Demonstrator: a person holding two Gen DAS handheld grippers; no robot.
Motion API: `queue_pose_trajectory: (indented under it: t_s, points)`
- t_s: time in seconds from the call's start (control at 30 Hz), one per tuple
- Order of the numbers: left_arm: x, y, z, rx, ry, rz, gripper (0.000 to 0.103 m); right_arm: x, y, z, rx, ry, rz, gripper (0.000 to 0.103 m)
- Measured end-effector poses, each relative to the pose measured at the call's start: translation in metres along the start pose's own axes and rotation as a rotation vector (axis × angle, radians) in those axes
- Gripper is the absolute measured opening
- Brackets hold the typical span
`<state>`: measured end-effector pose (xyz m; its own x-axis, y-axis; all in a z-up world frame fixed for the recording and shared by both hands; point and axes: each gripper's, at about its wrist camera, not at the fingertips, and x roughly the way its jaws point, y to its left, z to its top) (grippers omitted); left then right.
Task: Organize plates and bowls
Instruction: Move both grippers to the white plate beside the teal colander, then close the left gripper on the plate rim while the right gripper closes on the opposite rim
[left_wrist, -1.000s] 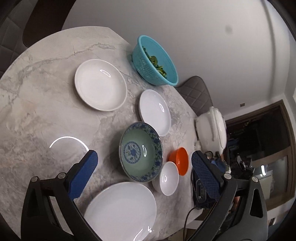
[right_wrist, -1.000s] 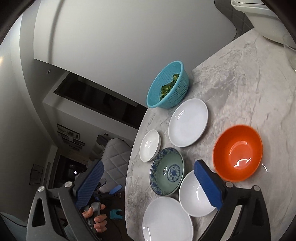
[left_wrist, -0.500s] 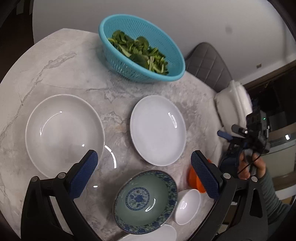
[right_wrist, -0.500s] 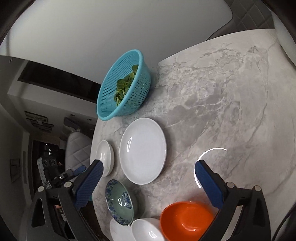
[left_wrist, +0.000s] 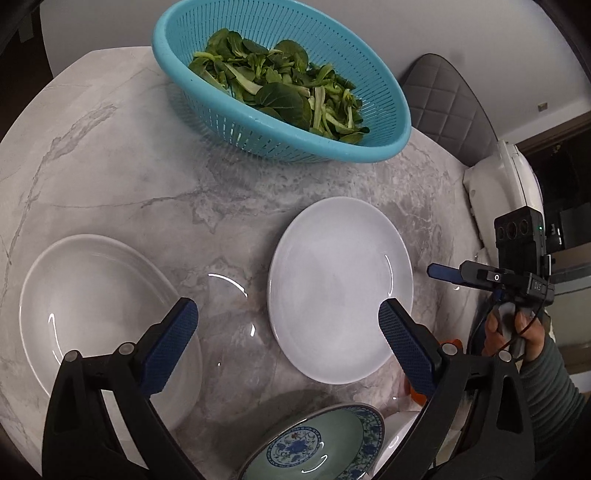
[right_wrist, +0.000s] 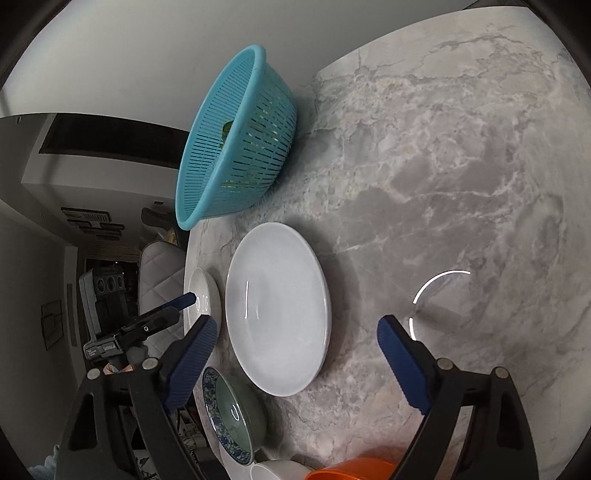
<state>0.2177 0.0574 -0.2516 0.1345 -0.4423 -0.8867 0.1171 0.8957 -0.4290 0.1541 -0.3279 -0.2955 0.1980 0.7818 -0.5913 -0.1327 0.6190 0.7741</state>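
the plates and bowls look like glazed ceramic: stiff, smooth, likely slippery under rubber pads and breakable if dropped or knocked together. my judgement is that each wants a pinch across the rim, one pad above and one below, since the faces give nothing to hold.

in the left wrist view the left claw (left_wrist: 286, 325) hangs over the table (left_wrist: 110, 177) with its jaws wide apart and nothing between them. the small plate (left_wrist: 340, 288) lies flat at about 1 o'clock from it, its near edge just beside the right pad. the big plate (left_wrist: 96, 306) lies at 9 o'clock, partly under the left finger. the patterned bowl (left_wrist: 317, 446) sits at 6 o'clock, low in the frame. the colander (left_wrist: 258, 110) of greens (left_wrist: 280, 88) stands at 12 o'clock, well apart.

in the right wrist view the right claw (right_wrist: 295, 350) is also spread and empty. a plate (right_wrist: 277, 317) lies at 11 o'clock, between its pads in the view though whether it touches i cannot tell. the orange bowl (right_wrist: 354, 470) peeks in at 6 o'clock.
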Motion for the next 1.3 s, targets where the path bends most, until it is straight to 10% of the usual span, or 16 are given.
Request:
queue_pose_trajectory:
  t_s: [0.43, 0.77, 1.17, 1.3]
  points:
    - [0.033, -0.008, 0.01, 0.029, 0.072, -0.026, 0.098, 0.014, -0.01, 0.003, 0.009, 0.013, 0.043, 0.085]
    - [0.053, -0.007, 0.005, 0.024, 0.142, -0.063, 0.065, 0.025, -0.014, -0.001, 0.014, 0.063, 0.061, 0.07]
    - [0.064, -0.007, 0.007, 0.0, 0.178, -0.097, 0.054, 0.04, -0.011, 0.0, 0.011, 0.094, 0.068, 0.06]
    - [0.064, -0.002, 0.005, -0.008, 0.188, -0.106, 0.03, 0.043, -0.01, 0.0, 0.011, 0.105, 0.055, 0.054]
